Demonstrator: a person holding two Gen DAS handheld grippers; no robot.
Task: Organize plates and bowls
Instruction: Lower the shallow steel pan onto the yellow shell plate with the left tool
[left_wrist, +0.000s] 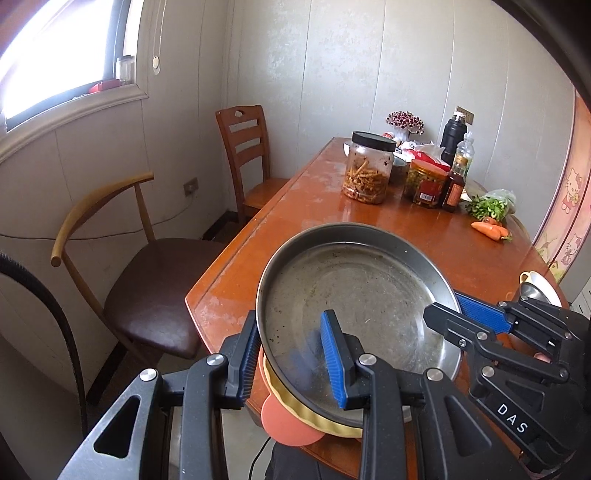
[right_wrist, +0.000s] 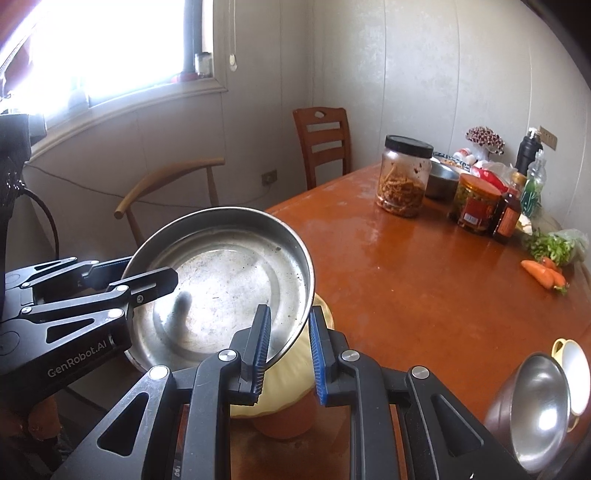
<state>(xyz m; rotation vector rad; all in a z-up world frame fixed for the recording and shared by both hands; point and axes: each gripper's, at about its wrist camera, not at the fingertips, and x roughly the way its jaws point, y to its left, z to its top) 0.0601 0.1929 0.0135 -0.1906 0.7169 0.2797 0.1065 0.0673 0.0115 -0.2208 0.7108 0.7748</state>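
A round steel plate (left_wrist: 354, 295) (right_wrist: 229, 280) hangs over the near corner of the wooden table (left_wrist: 325, 199) (right_wrist: 406, 280), tilted a little. Directly under it sit a yellow fluted plate (left_wrist: 295, 406) (right_wrist: 290, 384) and an orange plate (left_wrist: 280, 421) (right_wrist: 284, 424). My left gripper (left_wrist: 290, 317) (right_wrist: 147, 271) is shut on the steel plate's left rim, one finger inside, one outside. On the opposite rim my right gripper (right_wrist: 289, 310) (left_wrist: 443, 304) is shut the same way. Whether the jaws also pinch the lower plates is hidden.
A steel bowl (right_wrist: 535, 406) and a white cup (right_wrist: 572, 369) lie at the table's near right edge. Jars (left_wrist: 369, 170), bottles (left_wrist: 456, 181), greens and carrots (left_wrist: 491, 229) crowd the far end. Two chairs (left_wrist: 147, 280) stand along the left side.
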